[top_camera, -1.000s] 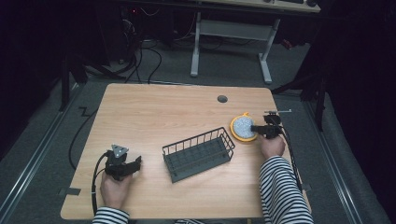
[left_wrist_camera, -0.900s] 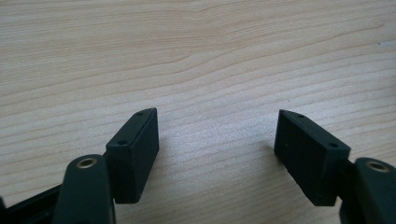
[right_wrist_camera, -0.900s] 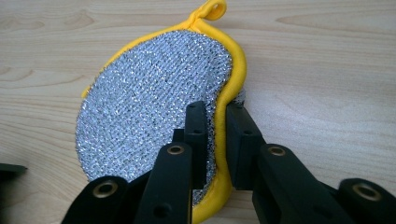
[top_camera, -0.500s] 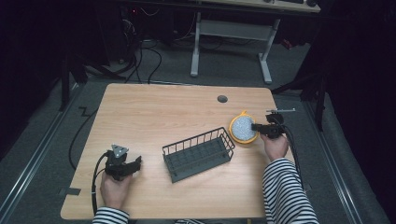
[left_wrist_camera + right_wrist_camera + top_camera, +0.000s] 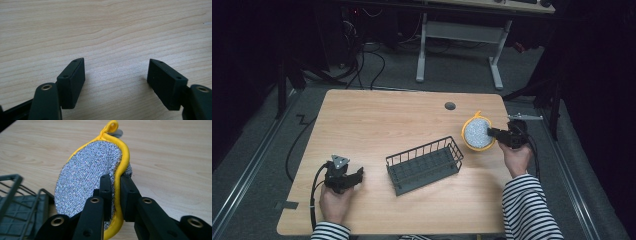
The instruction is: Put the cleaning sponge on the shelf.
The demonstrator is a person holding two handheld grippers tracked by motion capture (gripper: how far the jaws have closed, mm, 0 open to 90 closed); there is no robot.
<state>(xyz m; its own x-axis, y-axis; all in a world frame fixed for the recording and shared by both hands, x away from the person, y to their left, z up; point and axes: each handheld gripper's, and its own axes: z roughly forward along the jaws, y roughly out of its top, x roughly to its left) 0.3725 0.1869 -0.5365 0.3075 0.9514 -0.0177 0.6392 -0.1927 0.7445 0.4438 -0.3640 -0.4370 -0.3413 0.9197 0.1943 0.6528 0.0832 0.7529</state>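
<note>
the round scouring pad [image 5: 90, 177], silver mesh with a yellow rim, stands on edge in the right tool [image 5: 115, 195], its hanging loop pointing up and away from the tool and its flat face turned toward the wire basket [image 5: 424, 164]. the jaws are pinched tight on the yellow rim. compared with a second ago, when the pad sat lower at the tabletop's right side, it's lifted and tilted up now, hovering just right of the basket. the left tool [image 5: 116, 75] rests near the front left corner, jaws wide apart with nothing between them. light wood tabletop [image 5: 377, 120], dark room, grey floor, a white desk frame [image 5: 459, 40] behind.
</note>
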